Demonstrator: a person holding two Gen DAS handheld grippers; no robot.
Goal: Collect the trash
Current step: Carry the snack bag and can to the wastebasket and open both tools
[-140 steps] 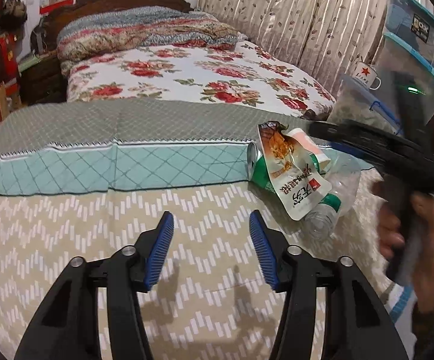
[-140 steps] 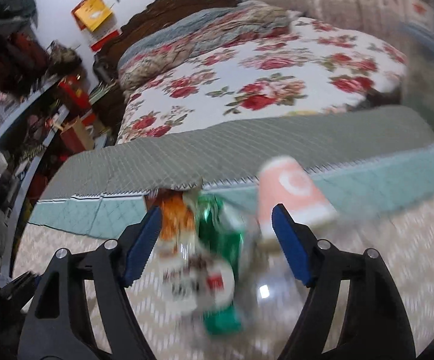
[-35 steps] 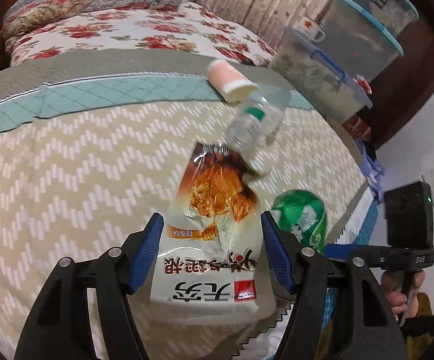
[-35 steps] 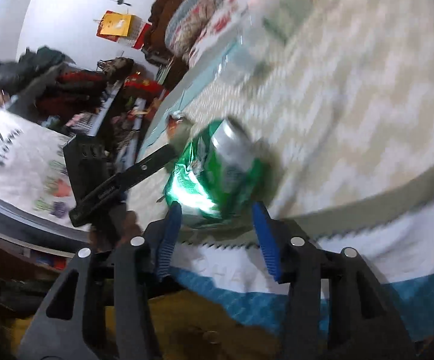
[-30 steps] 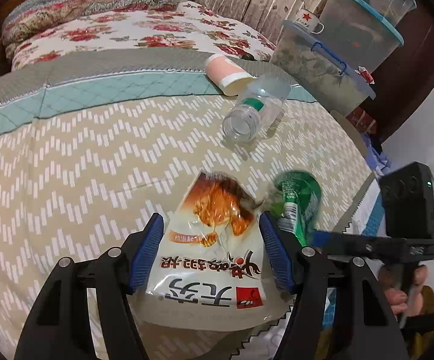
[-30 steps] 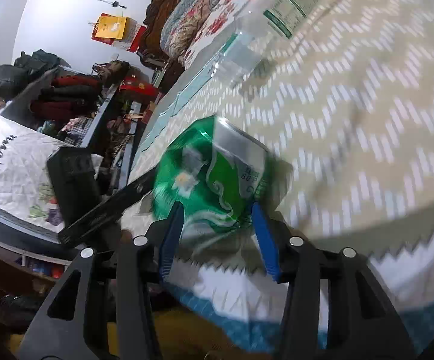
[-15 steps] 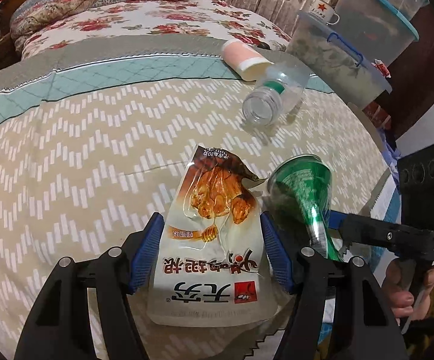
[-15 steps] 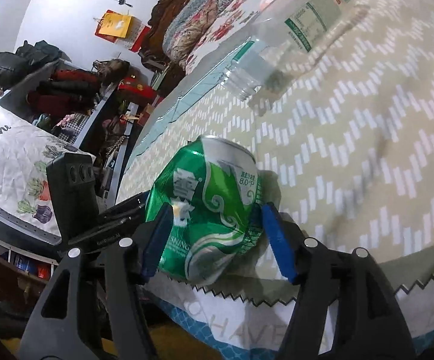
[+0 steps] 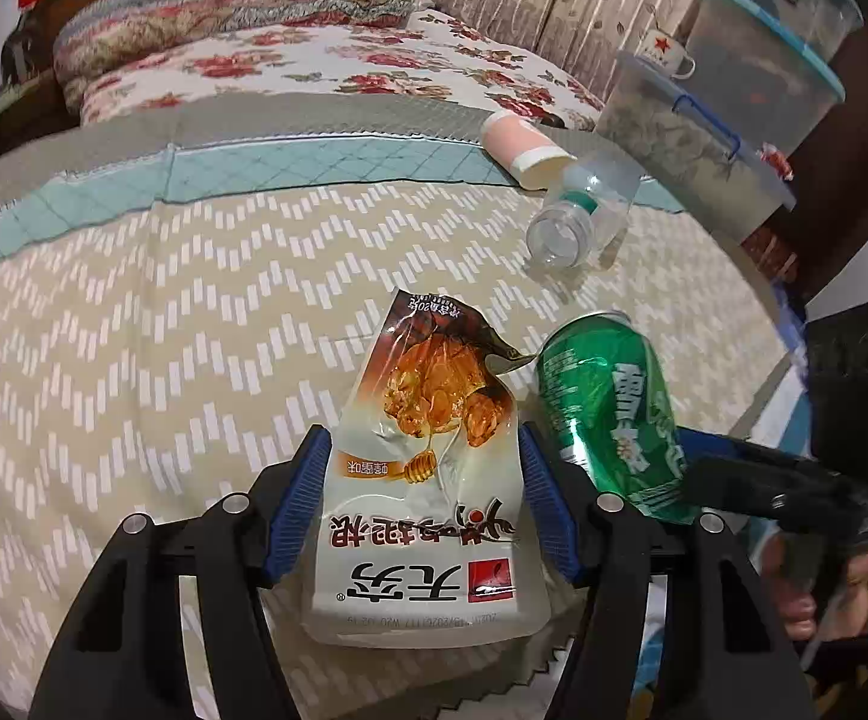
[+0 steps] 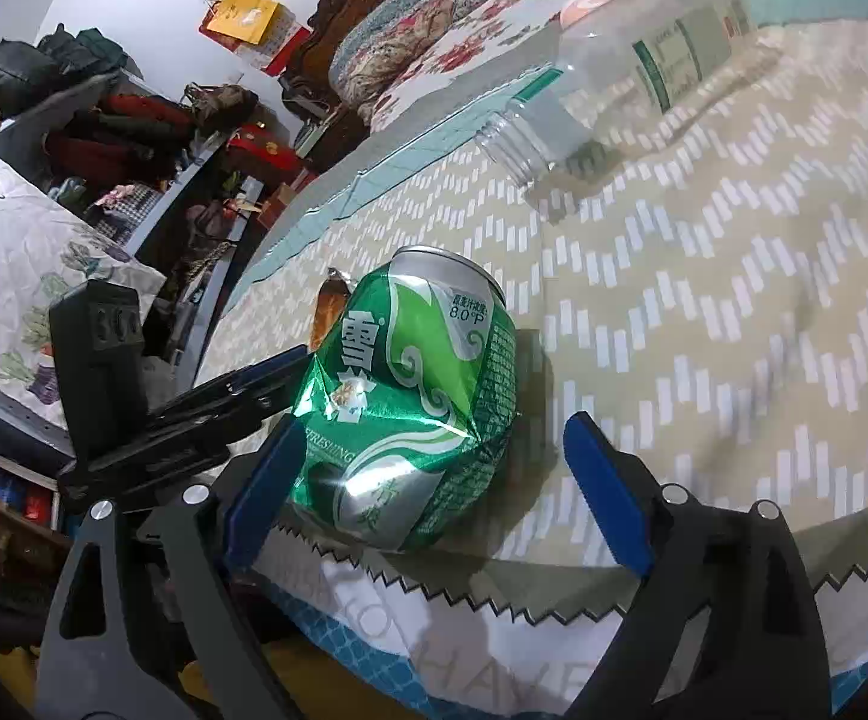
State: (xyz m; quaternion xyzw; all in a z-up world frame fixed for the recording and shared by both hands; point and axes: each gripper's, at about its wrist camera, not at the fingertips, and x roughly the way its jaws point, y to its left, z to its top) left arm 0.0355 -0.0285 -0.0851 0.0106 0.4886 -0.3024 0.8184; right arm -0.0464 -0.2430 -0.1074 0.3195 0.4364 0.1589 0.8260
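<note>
- One wrapper (image 9: 422, 480), one can (image 10: 410, 402), one bottle (image 9: 578, 216), one cup (image 9: 518, 147).
- Left gripper (image 9: 422, 498) brackets wrapper; grip unclear.
- Right gripper (image 10: 434, 492) spread, can loose.
- Cup's far end, at 1 o'clock, hidden.

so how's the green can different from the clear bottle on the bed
The green can is opaque, shiny metal, dented and crumpled; the clear bottle is see-through plastic and keeps its shape. The can lies near the blanket's edge between the open fingers of the right tool; the bottle lies farther back, beside a pink paper cup. Both rest on their sides, and the bottle has no cap.
</note>
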